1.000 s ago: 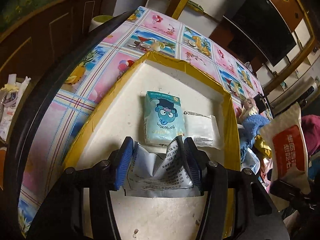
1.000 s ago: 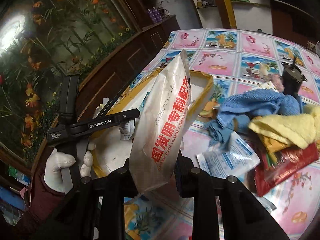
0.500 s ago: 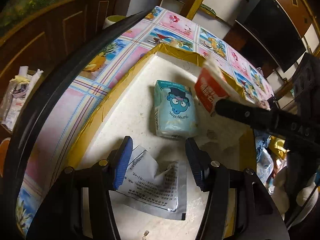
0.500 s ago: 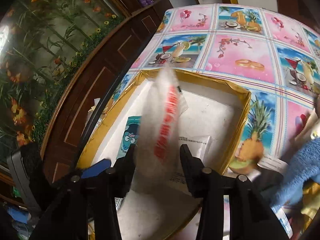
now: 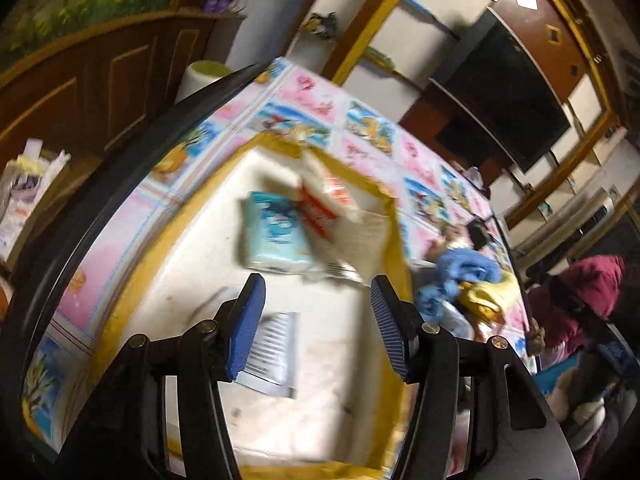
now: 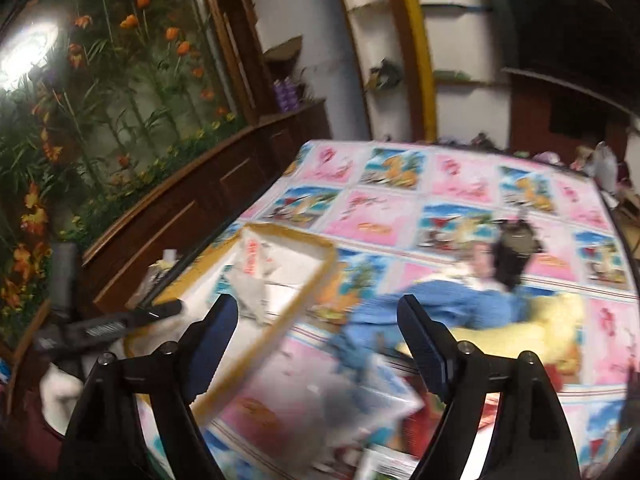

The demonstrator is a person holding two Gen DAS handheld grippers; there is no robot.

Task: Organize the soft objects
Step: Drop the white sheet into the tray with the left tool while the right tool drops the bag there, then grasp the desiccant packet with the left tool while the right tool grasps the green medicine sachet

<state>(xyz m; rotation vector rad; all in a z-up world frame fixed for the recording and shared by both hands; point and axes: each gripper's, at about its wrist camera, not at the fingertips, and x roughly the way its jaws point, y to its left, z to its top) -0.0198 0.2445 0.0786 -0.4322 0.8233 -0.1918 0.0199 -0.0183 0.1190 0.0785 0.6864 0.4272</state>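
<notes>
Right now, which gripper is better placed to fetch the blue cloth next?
Right. The right gripper is opening, empty, with the blue cloth straight ahead. The left gripper hangs open over the box, the cloth off to its side.

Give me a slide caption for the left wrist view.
Open left hand-held gripper above the yellow-rimmed tray, which holds a silver sachet, blue tissue pack and white-and-red bag.

A: Both fisheye views are dim and warm, corners black, straight edges bowed.

B: Blur?

A: Heavy motion smear: the tablecloth (image 6: 460,200) and blue towel (image 6: 440,308) streak. A round lamp glare (image 6: 28,52) burns white at upper left; the white box floor (image 5: 332,352) is brightest.
</notes>
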